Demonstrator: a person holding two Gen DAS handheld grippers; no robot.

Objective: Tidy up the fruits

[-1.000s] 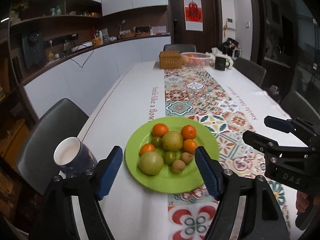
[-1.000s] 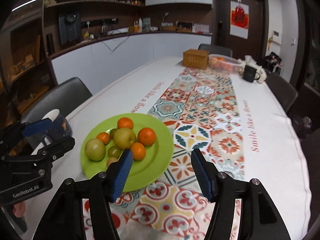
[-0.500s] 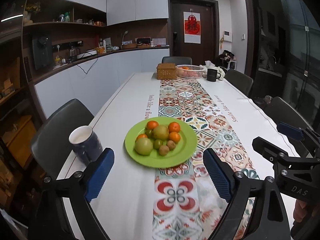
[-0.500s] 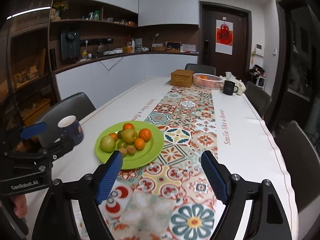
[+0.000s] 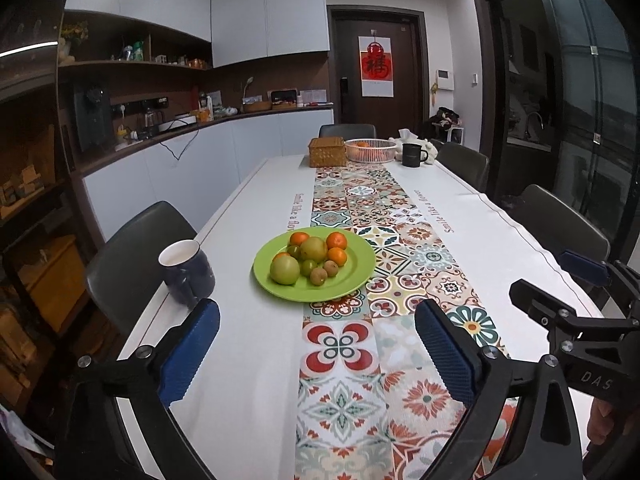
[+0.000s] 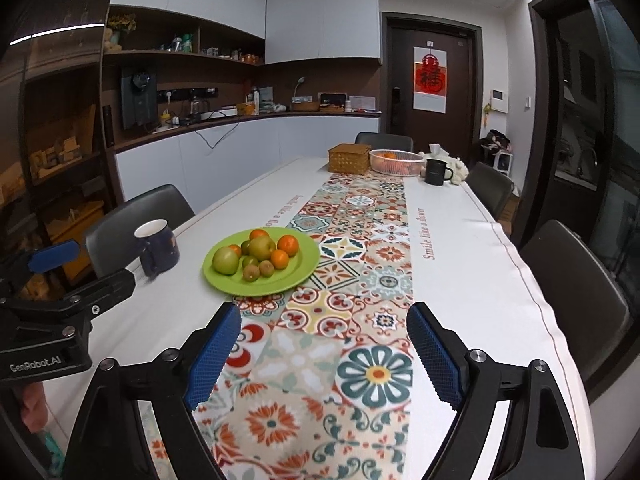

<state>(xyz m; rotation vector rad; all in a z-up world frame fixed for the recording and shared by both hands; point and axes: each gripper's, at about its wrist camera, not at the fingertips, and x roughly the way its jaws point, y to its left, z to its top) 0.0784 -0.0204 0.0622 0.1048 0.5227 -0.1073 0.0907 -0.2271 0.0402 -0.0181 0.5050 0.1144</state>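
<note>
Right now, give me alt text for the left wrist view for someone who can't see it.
A green plate of oranges, green fruits and small brown ones sits on a long table, ahead of the open left gripper. A dark mug stands beside it; the right gripper shows at right.

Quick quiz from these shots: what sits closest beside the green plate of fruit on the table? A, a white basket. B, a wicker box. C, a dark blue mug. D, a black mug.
C: the dark blue mug stands just beside the green plate, while the wicker box, white basket and black mug are grouped at the far end of the table.
</note>
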